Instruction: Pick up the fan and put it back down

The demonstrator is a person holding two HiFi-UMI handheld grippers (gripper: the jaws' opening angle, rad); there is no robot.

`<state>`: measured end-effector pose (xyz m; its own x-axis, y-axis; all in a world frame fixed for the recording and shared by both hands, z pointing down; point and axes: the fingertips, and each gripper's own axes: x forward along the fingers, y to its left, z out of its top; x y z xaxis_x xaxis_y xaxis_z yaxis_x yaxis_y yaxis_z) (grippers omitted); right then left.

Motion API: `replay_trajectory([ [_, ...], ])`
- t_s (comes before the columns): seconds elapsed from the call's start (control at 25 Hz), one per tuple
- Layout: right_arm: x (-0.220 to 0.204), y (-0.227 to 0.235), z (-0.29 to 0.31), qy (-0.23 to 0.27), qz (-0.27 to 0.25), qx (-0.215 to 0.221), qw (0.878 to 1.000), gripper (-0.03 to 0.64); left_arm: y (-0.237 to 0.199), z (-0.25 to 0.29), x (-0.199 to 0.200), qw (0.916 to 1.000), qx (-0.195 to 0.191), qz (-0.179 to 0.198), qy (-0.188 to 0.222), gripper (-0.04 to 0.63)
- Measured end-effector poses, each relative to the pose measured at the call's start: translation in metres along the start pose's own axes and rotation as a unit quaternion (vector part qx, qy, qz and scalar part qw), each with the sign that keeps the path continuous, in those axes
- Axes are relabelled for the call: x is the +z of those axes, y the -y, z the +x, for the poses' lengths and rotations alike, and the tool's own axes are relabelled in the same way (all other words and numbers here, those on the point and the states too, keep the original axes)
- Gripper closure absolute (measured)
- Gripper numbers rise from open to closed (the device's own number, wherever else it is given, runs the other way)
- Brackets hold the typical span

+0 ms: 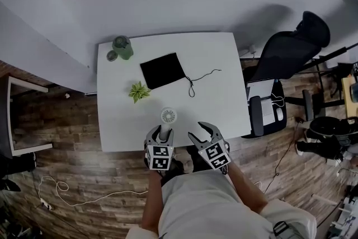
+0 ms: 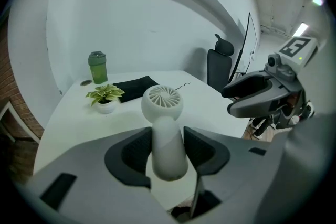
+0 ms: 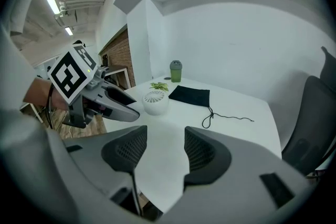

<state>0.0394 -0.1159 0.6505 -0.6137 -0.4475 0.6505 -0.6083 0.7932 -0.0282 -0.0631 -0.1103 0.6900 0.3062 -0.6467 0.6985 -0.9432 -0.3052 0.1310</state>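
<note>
The white hand-held fan [image 1: 168,116] is near the front edge of the white table [image 1: 224,59], its round grille facing up. My left gripper [image 1: 161,132] is shut on the fan's handle. In the left gripper view the handle [image 2: 168,152] sits between both pads, with the fan's head [image 2: 163,102] beyond them. I cannot tell whether the fan touches the table. My right gripper [image 1: 202,132] is beside it on the right, open, with nothing between its jaws [image 3: 165,136]. The right gripper view shows the fan [image 3: 155,101] ahead on the left.
A small potted plant [image 1: 139,91] stands just behind the fan. Further back lie a black pouch [image 1: 162,70] with a loose cord [image 1: 201,76], a green bottle [image 1: 123,47] and a small round lid [image 1: 112,55]. An office chair [image 1: 291,47] stands to the table's right.
</note>
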Motion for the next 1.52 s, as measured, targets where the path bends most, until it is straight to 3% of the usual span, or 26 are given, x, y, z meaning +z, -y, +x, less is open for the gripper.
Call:
replay_trajectory([
  [0.52,-0.028,0.006,0.012,-0.041,0.009,-0.001,0.999,0.391,-0.002,0.038,-0.031,0.999,-0.012,-0.012,-0.041,0.408],
  [1.36,-0.029,0.006,0.008,-0.037,0.014,-0.015,0.999,0.393,-0.002,0.056,-0.056,0.9975,-0.007,-0.018,-0.069,0.4],
  [1.52,-0.031,0.005,0.005,-0.037,0.016,-0.018,0.999,0.391,-0.002,0.055,-0.058,0.9977,-0.007,-0.023,-0.064,0.349],
])
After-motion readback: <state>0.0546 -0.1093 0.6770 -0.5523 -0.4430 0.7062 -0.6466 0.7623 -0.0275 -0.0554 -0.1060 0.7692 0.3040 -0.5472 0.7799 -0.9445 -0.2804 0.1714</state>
